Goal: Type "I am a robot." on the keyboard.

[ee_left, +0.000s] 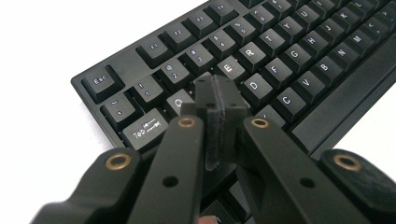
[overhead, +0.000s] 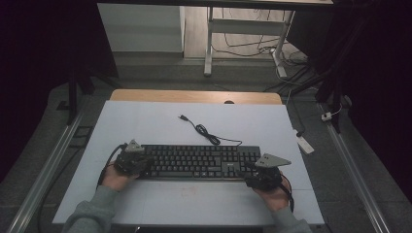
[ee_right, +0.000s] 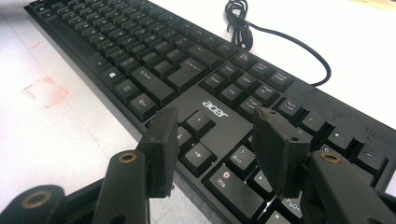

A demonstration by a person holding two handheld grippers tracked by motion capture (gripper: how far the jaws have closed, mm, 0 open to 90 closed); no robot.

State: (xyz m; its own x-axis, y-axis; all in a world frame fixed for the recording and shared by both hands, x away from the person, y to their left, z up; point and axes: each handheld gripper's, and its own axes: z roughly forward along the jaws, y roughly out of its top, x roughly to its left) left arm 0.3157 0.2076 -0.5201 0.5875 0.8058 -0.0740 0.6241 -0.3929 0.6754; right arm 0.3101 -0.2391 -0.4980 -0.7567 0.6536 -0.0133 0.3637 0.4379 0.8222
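In the high view, a black keyboard lies lengthwise across the near half of a white table, its cable curling away from the back edge toward the far side. The left gripper sits over the keyboard's left end, held by the left hand, whose grey sleeve comes in from the bottom. The right gripper sits at the keyboard's right end, over the front corner by the number pad, with the right hand behind it.

In the left gripper view, the two jaws are pressed together with no gap between their pads, tips down among the keys between Q and E, at or just above the key tops; whether they touch a key cannot be told. The Tab, Esc and number keys lie to the left of the jaws, and the letter rows run off to the upper right.

In the right gripper view, the jaws stand wide apart with nothing between them, hovering low over the arrow keys and the near number-pad keys. The acer logo lies just beyond the jaws, and the cable loops on the white table past the keyboard's far edge
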